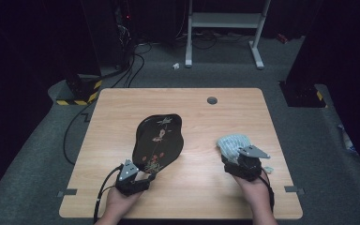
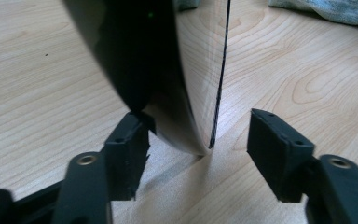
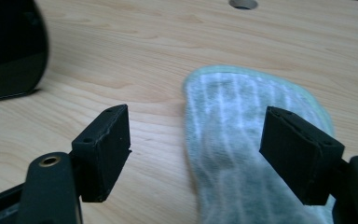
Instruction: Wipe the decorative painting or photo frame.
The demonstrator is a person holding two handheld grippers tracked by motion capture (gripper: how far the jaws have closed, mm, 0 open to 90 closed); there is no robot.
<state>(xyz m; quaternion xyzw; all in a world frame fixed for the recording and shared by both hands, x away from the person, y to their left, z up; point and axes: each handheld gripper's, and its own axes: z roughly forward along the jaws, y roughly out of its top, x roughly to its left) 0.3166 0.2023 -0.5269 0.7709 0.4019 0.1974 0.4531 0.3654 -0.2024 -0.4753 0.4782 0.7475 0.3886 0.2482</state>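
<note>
Looking from the near edge of the table (image 1: 122, 206), I see two hands coming in at the bottom of the high view, each carrying a gripper. The left gripper (image 2: 198, 140), at lower left there, stands with its jaws parted around the near rim of a black lacquered tray (image 1: 158, 140). In the left gripper view the left pad (image 2: 126, 149) seems to brush the tray's underside while the right pad stands clear, so the tray looks released, not clamped. It appears propped on edge, tilted, its painted flowers facing up in the middle of the high view.

The right gripper (image 3: 196, 149), at lower right of the high view, is also slack: its jaws straddle a pale green cloth (image 3: 242, 154) lying flat on the wood, neither pad visibly pressing it.

Farther back, a small round hole (image 1: 212, 100) sits near the table's far edge, with dark floor beyond.

The risk, as I judge it, is the tray. With nothing pinching it, a glossy tilted rim could slide or drop flat, and a nudge from that touching pad would be enough. The cloth may bunch if the jaws close off-centre.
</note>
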